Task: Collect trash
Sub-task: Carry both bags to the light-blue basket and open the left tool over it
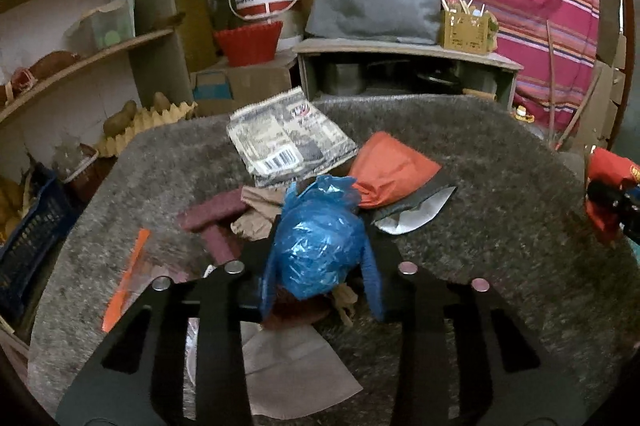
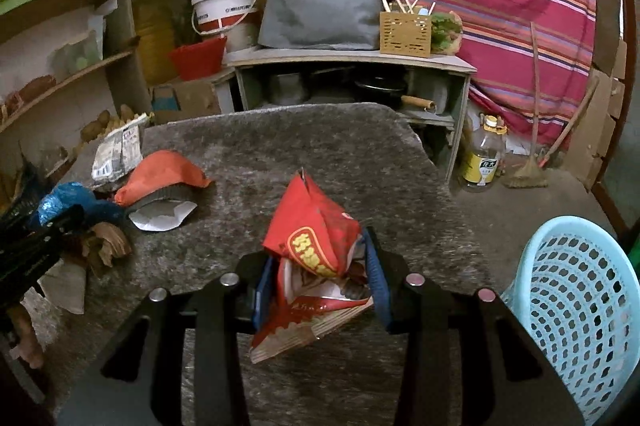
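Left wrist view: the left gripper (image 1: 320, 266) clamps a crumpled blue plastic bag (image 1: 318, 246) above litter mid-tabletop (image 1: 520, 226).

Right wrist view: the right gripper (image 2: 320, 278) pinches a red snack wrapper (image 2: 316, 246) beside the pale-blue basket (image 2: 580, 298) off the right edge. Several scraps remain uncollected.

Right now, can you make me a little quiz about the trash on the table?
1. True or false: the left tongs grip a blue plastic bag.
2. What do the right tongs hold? A) red snack wrapper B) newspaper C) bottle
3. Fill in: the light blue basket stands to the ____ of the grey table in the right wrist view.

Key: 1 true; 2 A, the red snack wrapper; 3 right.
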`<state>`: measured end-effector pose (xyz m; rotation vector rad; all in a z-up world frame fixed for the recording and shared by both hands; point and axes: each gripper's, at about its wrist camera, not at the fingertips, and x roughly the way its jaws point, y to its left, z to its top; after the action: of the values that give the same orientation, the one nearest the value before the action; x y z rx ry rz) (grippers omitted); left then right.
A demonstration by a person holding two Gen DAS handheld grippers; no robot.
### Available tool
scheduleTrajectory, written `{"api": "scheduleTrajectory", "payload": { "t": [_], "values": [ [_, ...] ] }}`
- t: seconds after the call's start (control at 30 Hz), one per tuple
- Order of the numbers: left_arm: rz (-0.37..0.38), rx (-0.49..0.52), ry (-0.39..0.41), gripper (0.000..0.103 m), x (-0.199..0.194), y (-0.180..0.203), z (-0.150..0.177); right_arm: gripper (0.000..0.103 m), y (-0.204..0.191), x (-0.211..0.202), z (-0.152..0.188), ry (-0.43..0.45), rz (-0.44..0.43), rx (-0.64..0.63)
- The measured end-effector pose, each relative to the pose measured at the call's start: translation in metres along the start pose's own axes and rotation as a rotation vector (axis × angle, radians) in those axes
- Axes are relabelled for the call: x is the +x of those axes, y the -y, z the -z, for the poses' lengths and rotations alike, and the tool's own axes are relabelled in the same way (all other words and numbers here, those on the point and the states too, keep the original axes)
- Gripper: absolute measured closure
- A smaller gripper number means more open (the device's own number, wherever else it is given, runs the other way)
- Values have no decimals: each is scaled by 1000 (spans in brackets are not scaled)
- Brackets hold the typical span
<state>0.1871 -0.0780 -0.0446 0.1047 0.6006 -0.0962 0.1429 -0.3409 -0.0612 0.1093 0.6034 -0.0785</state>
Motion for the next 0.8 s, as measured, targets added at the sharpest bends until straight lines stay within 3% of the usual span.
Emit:
{"api": "scheduleTrajectory", "payload": {
  "t": [0.5,0.8],
  "values": [
    [1,57,169,73,-78,27,-22,62,28,-29,1,52,17,37],
    [43,51,155,74,-79,42,-21,62,41,-51,2,76,38,43]
  ]
}}
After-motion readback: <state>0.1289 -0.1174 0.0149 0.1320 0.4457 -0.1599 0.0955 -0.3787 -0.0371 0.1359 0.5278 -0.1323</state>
